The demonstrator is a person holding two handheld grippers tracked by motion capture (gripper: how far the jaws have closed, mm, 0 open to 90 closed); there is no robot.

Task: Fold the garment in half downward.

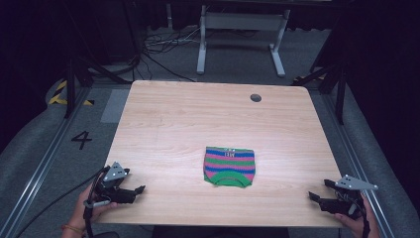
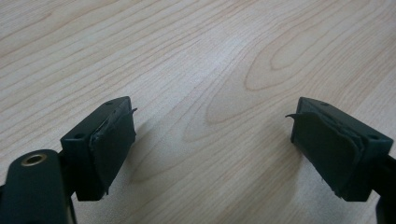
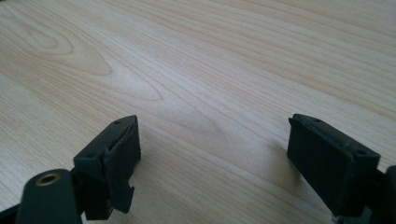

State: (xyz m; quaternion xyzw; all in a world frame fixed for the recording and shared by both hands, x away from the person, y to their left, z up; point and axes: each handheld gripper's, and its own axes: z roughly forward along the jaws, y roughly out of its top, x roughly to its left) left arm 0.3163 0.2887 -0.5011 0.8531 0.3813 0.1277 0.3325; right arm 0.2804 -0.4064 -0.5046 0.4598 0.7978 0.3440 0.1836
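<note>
A small folded garment (image 1: 229, 166) with pink, blue and green stripes and a green hem lies flat on the wooden table (image 1: 198, 119), a little right of the middle and toward the near edge. My left gripper (image 1: 133, 191) rests at the table's near left corner, held by a hand, well left of the garment. Its jaws stand wide apart over bare wood (image 2: 212, 140). My right gripper (image 1: 319, 191) sits at the near right corner, right of the garment. It is open too, with only table grain between its fingertips (image 3: 212, 149).
A round cable hole (image 1: 255, 97) sits near the table's far right edge. Beyond the table stand a white frame (image 1: 242, 29) and loose cables (image 1: 163, 44) on grey floor. A "4" marking (image 1: 81, 140) is on the floor at left.
</note>
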